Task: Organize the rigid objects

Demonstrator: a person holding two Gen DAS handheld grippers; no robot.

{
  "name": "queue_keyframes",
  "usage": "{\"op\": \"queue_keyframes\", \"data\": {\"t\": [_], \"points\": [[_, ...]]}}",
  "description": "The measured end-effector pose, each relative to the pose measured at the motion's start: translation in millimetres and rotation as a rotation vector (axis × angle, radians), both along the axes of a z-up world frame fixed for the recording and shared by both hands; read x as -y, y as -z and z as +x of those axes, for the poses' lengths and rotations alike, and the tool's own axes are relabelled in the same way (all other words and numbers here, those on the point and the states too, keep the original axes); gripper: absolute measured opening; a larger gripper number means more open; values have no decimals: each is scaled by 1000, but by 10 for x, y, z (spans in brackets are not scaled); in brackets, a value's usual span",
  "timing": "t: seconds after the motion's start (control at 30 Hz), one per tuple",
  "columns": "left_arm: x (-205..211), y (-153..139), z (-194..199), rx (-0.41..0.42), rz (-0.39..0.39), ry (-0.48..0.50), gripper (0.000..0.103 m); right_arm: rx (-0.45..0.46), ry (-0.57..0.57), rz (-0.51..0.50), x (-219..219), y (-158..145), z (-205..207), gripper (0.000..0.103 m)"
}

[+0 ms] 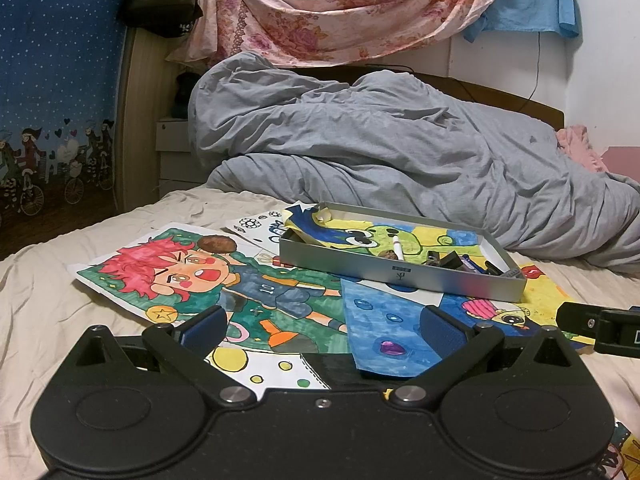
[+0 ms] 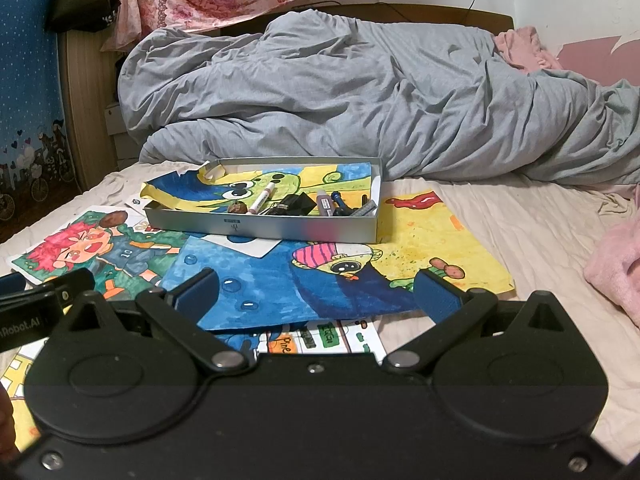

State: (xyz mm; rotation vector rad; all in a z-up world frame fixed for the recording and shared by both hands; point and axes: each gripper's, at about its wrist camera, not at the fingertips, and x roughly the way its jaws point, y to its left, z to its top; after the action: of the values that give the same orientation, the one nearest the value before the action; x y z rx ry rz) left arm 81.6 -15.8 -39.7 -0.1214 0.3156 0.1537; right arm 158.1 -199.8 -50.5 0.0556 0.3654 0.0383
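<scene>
- Left wrist view: left gripper (image 1: 322,326) released, empty, above drawings (image 1: 224,284) on the bed.
- Right gripper (image 2: 316,290) likewise released; marker (image 2: 262,199) lies inside the tin (image 2: 264,226).

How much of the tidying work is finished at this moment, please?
Mostly done, it seems: a white marker, black clips and other small items already lie in the metal tin. Nothing is in hand: the left gripper and right gripper are open and empty. A brown round object remains outside on the drawings.
</scene>
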Motion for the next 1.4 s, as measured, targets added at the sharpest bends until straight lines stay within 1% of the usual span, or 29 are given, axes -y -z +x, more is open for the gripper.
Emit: {"op": "queue_keyframes", "data": {"t": [0.43, 1.4], "points": [[-14, 14, 1, -3, 17, -1, 102, -6, -2, -2, -4, 46, -14, 102], [-45, 19, -1, -11, 14, -6, 102, -14, -3, -5, 0, 41, 9, 102]]}}
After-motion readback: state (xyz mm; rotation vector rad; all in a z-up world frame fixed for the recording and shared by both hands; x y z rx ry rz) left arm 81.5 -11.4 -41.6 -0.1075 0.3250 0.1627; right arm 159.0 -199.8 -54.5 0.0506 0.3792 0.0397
